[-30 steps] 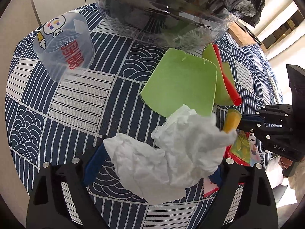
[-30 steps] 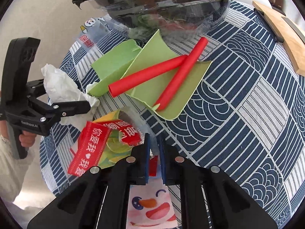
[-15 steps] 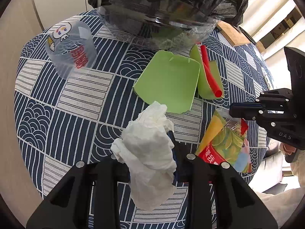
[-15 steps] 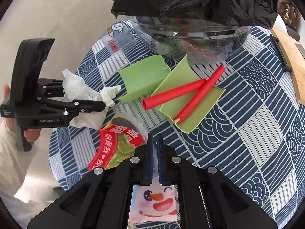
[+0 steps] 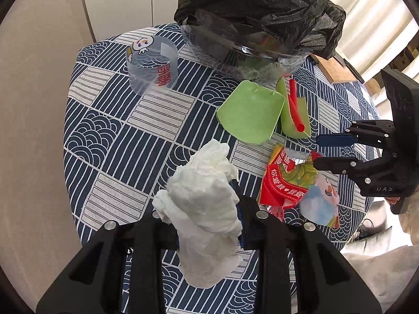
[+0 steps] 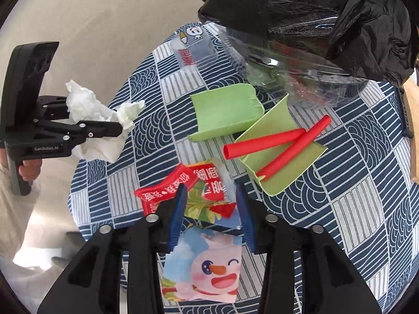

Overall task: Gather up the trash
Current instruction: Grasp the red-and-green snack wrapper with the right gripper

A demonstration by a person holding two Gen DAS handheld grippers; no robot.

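My left gripper (image 5: 209,193) is shut on a crumpled white tissue (image 5: 207,209), held up above the patterned table; the right wrist view shows this left gripper (image 6: 120,128) with the tissue (image 6: 86,107) at the left. My right gripper (image 6: 210,187) has its jaws opening. A torn red and cartoon-printed snack wrapper (image 6: 204,269) sits between the blue pads, which do not press on it. In the left wrist view the wrapper (image 5: 288,183) lies under the right gripper (image 5: 316,150). A clear bin lined with a black bag (image 5: 262,13) stands at the far side.
Two green curved pieces (image 6: 227,107) lie mid-table, one carrying two red tubes (image 6: 264,141). A clear printed cup (image 5: 152,65) lies on its side near the bin. The table (image 5: 117,130) wears a blue and white cloth. A wooden board (image 6: 415,130) is at the right edge.
The left gripper closed on the tissue and lifted it off the table. The right gripper, earlier shut on the wrapper, rose a little and its jaws have parted.
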